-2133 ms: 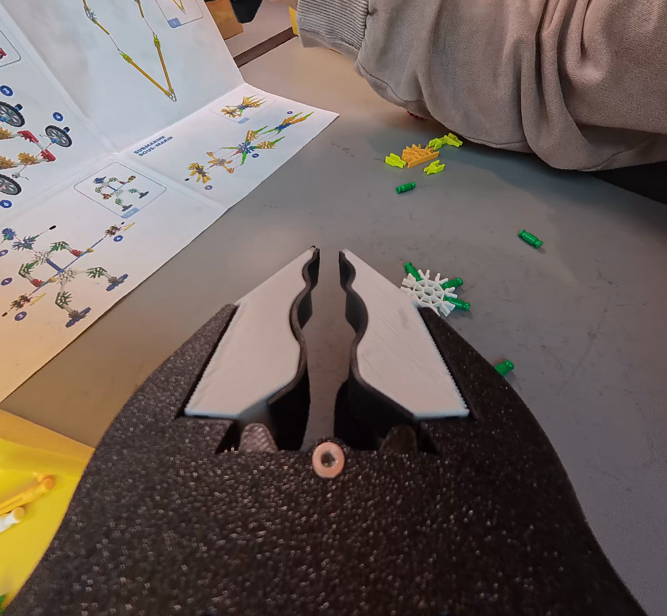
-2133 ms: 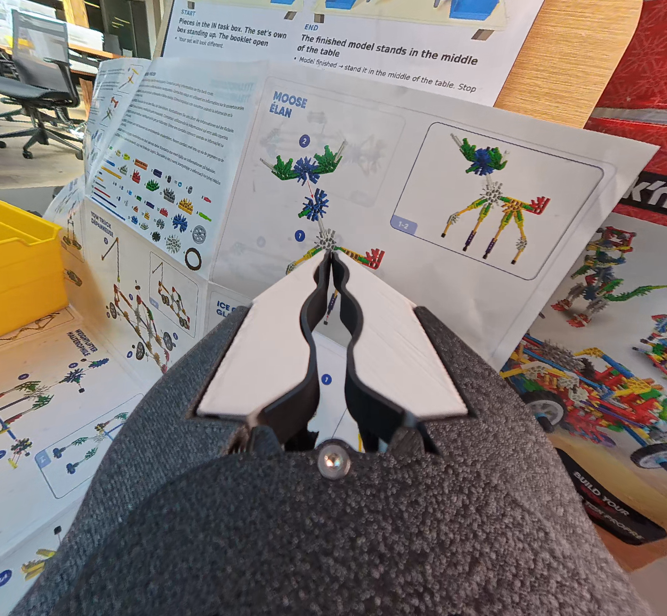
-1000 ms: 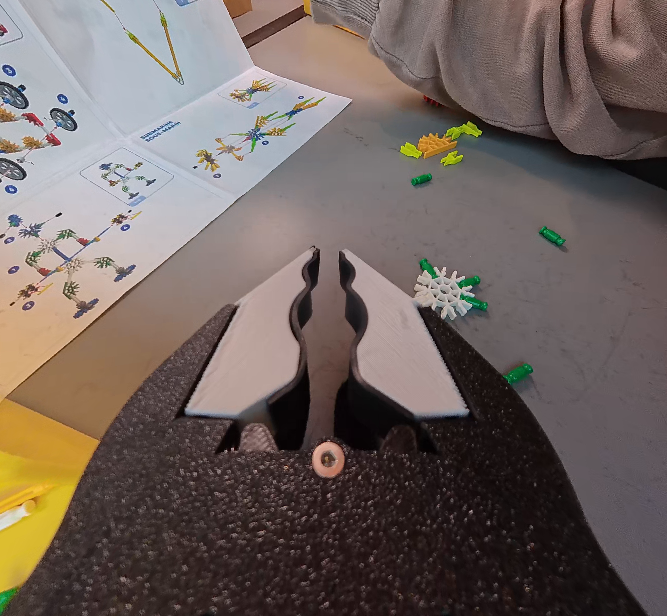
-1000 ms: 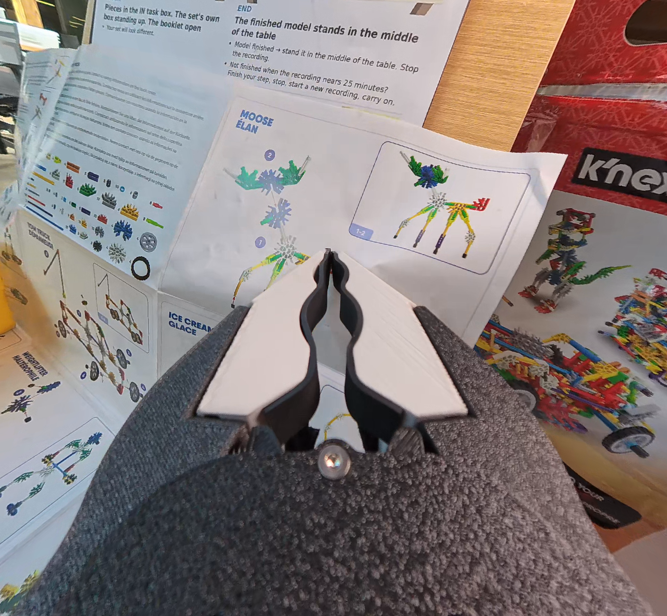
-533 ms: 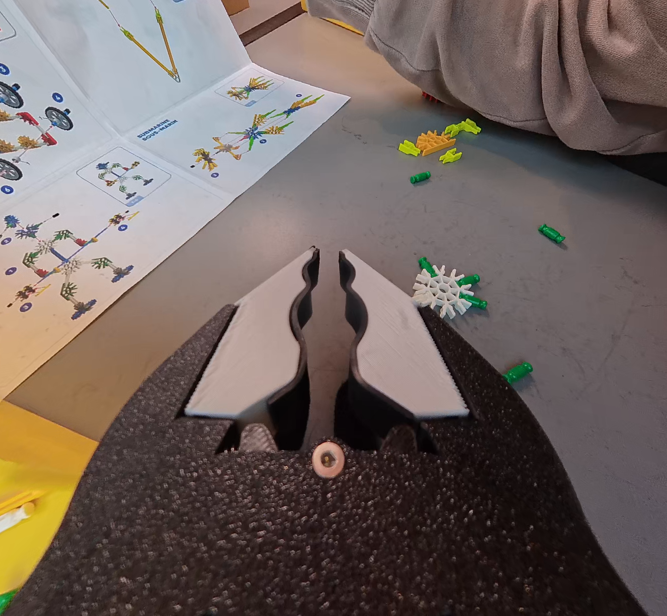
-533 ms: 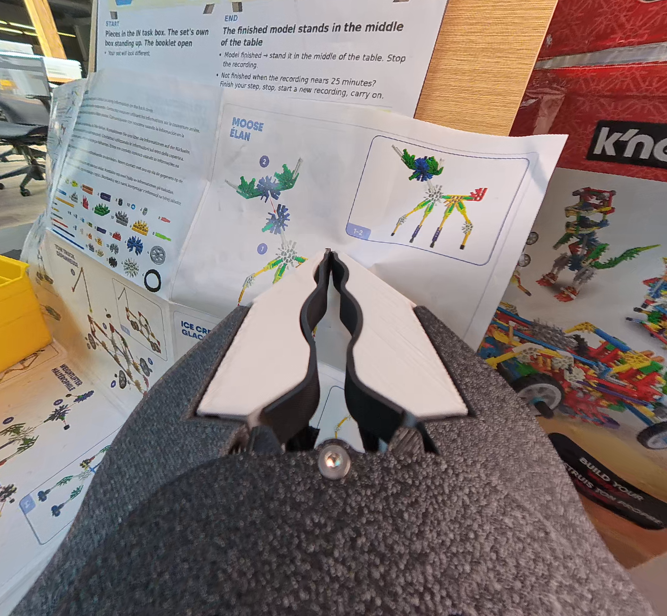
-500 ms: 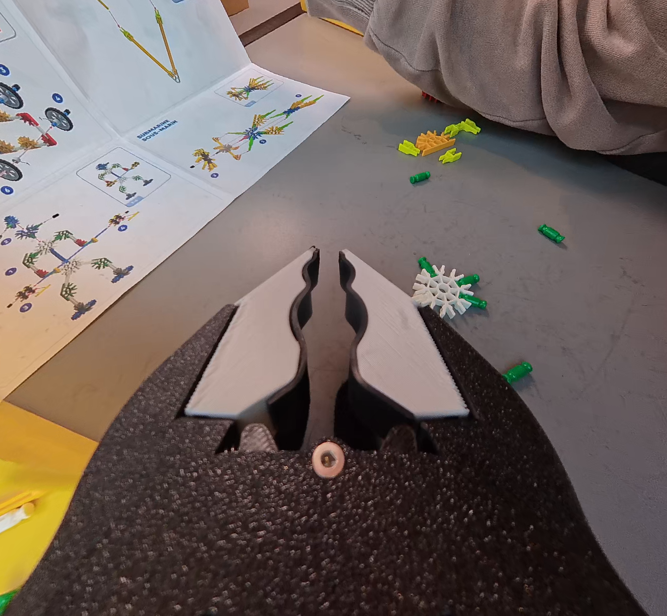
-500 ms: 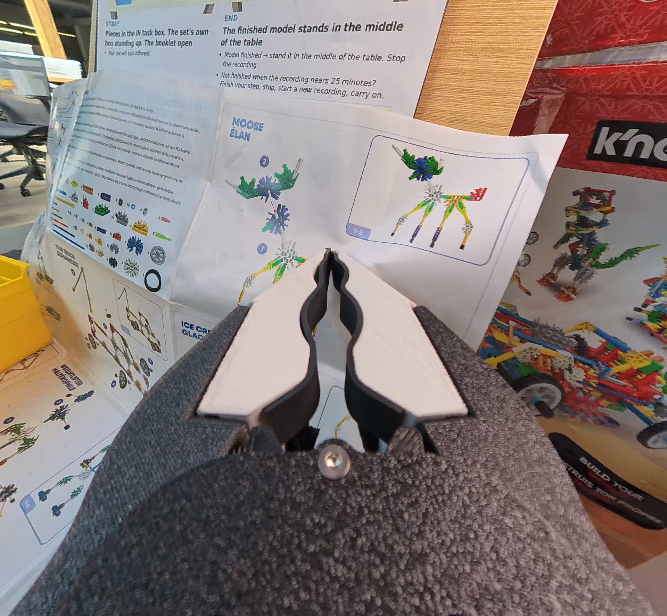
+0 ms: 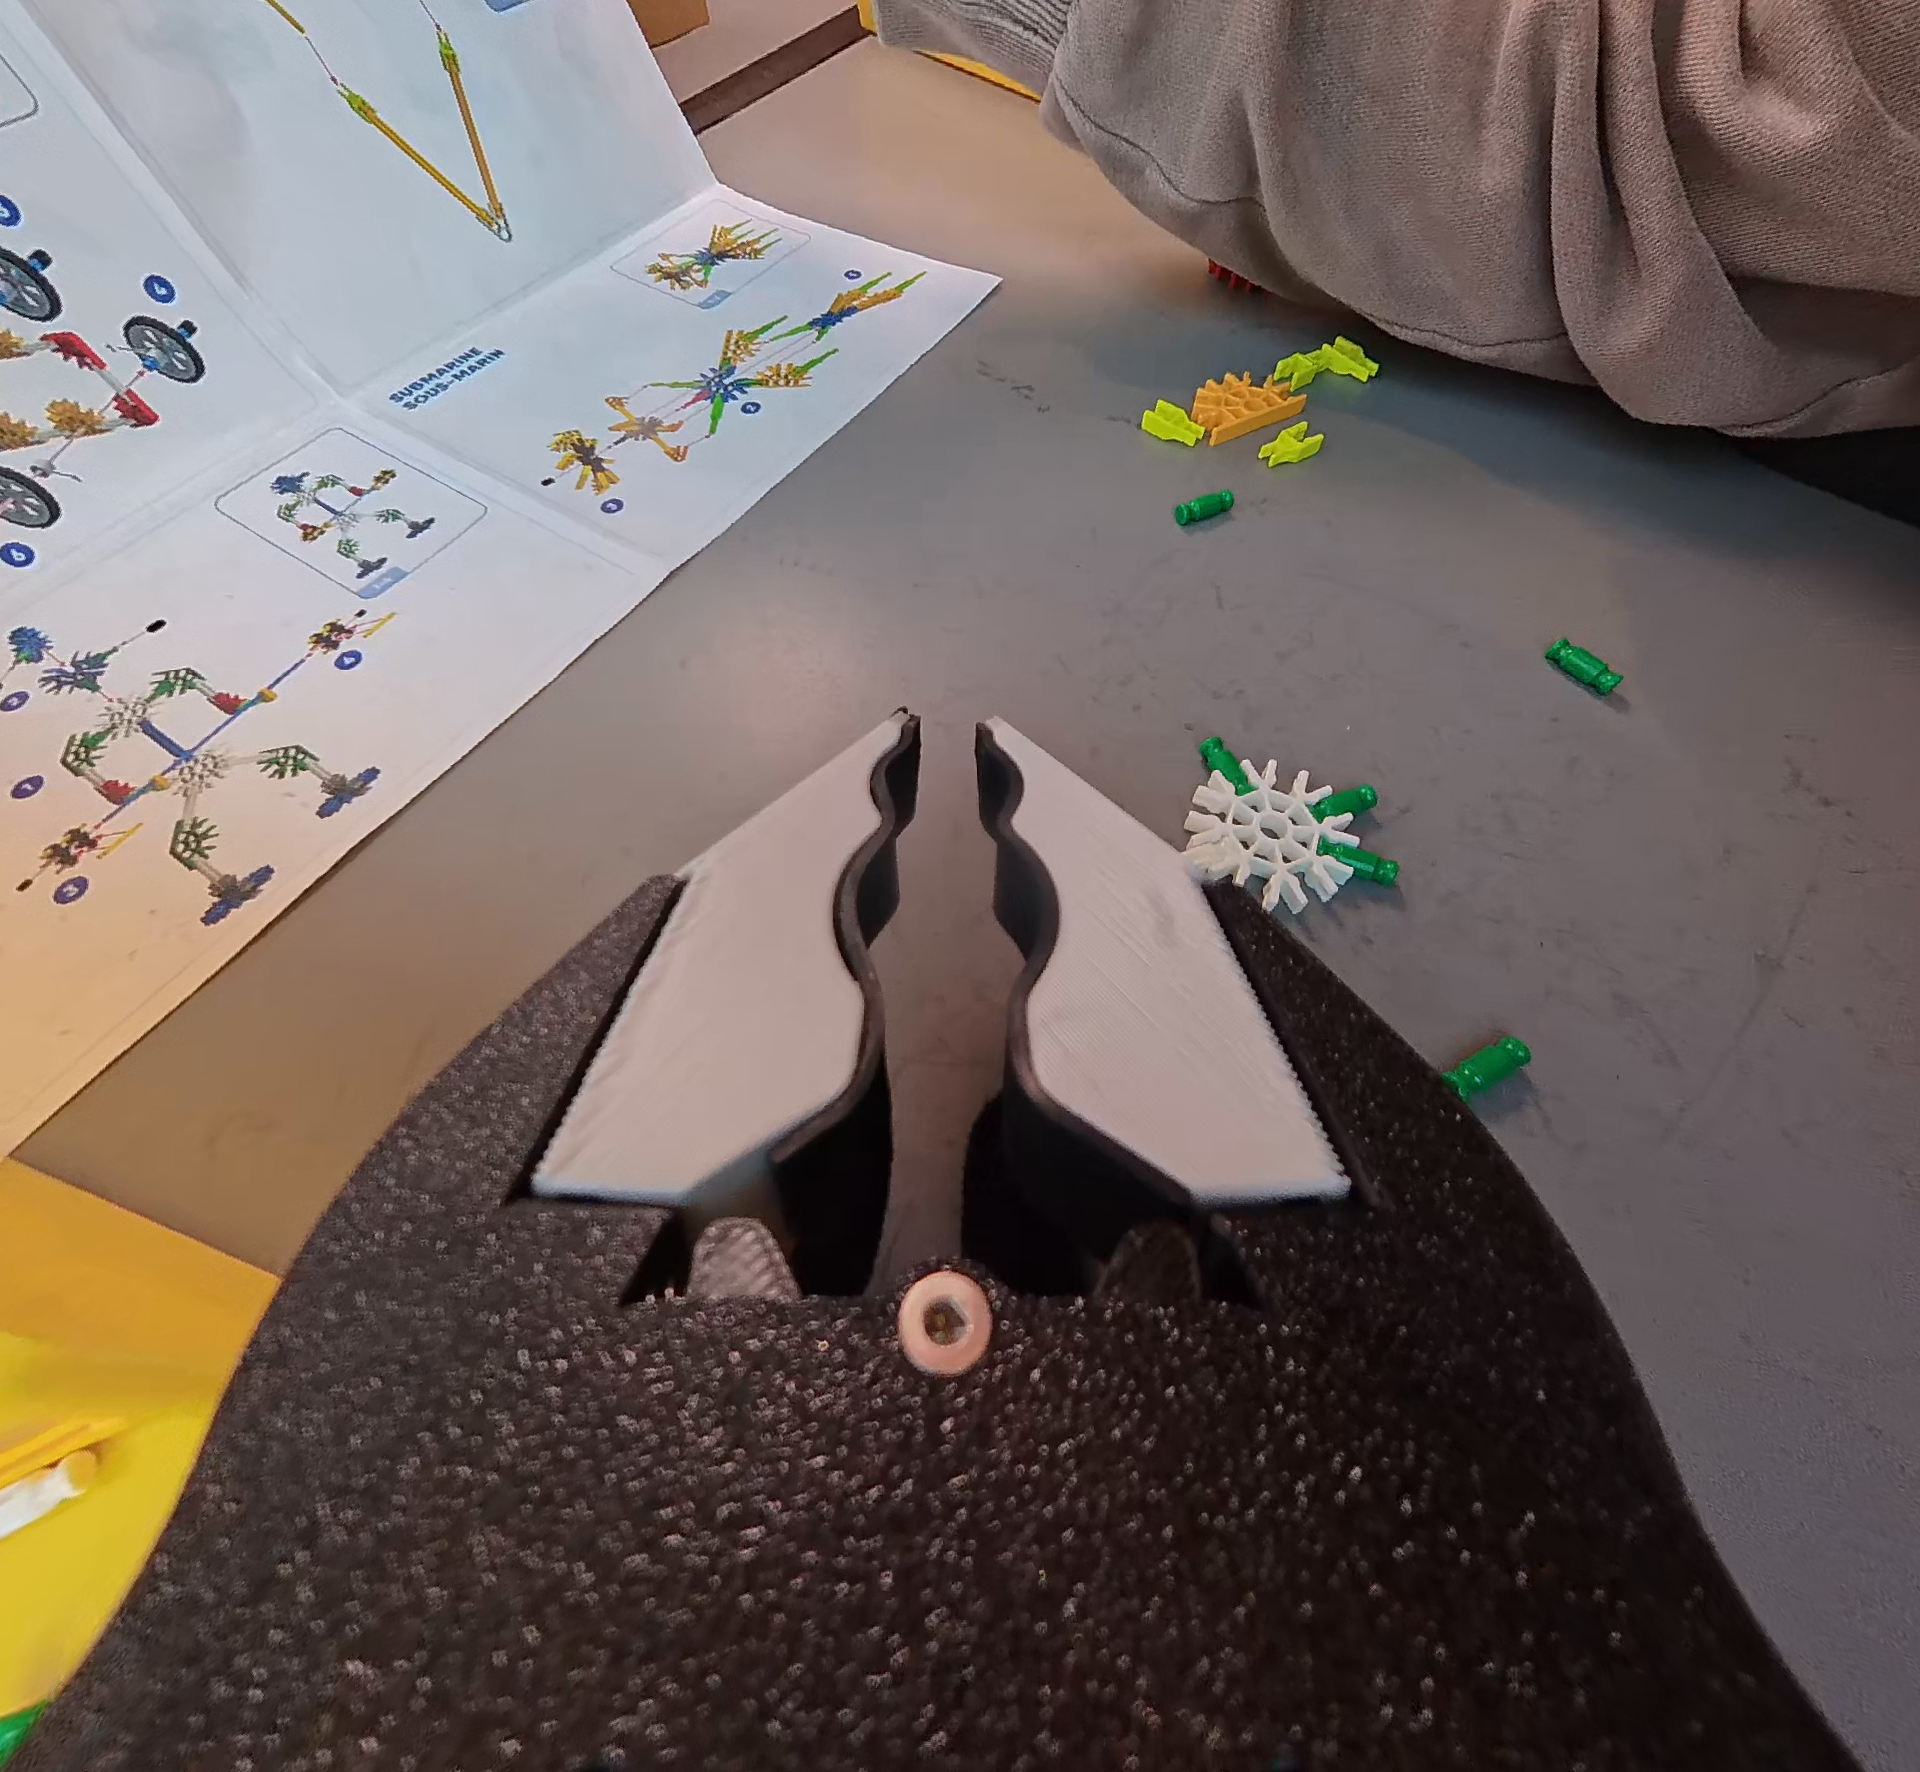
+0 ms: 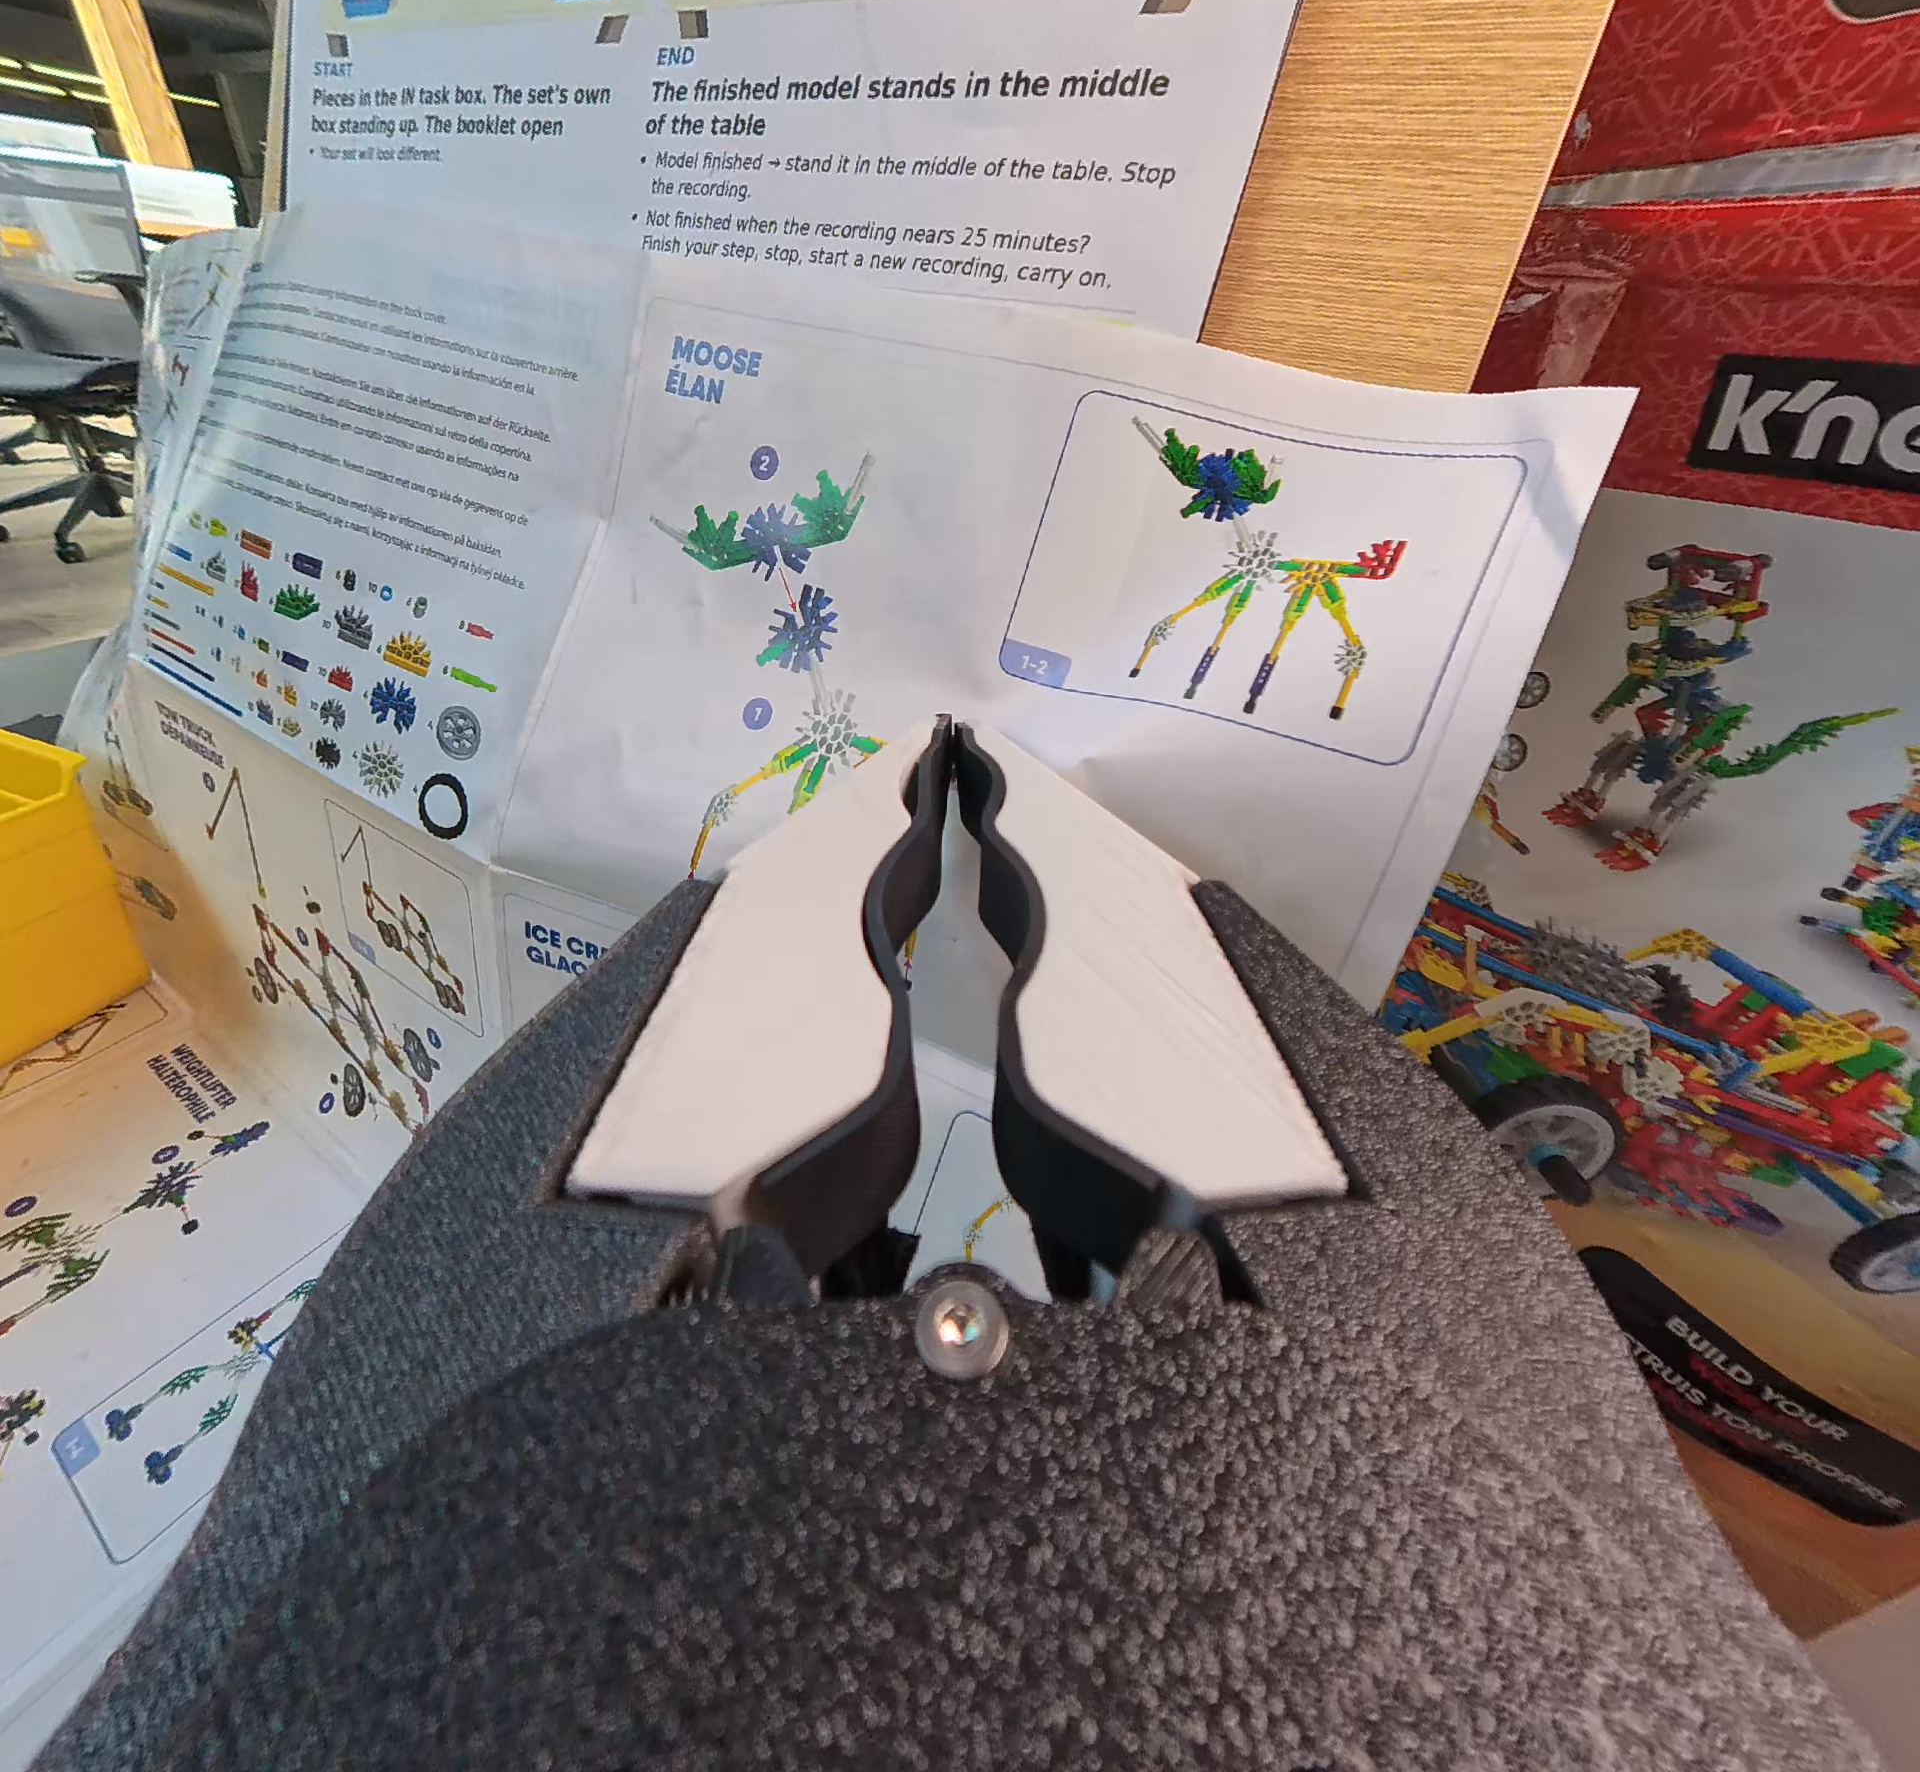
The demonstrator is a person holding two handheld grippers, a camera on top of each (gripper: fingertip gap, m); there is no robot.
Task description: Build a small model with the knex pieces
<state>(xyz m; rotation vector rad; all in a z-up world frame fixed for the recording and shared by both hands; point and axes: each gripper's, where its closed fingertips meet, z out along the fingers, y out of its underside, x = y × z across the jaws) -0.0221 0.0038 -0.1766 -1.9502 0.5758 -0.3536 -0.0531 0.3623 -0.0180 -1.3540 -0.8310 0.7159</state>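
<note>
Two tools hold nothing: left tool point(image 9: 945, 725) slightly apart above the counter point(image 9: 1558, 943), just beside the white snowflake connector point(image 9: 1273, 834); right tool point(image 10: 951, 727) pressed together, far from that connector, facing the instruction sheet point(image 10: 935, 496).

Left wrist view sits low, close over the grey table point(image 9: 1039, 579), looking forward and down along its fingers, booklet point(image 9: 312, 372) at left. Right wrist view is held higher, facing level at the propped-up booklet point(image 10: 935, 496) and red box point(image 10: 1714, 268), close. Both views share the fold-out booklet and a yellow bin point(image 10: 42, 891) at the left edge.
</note>
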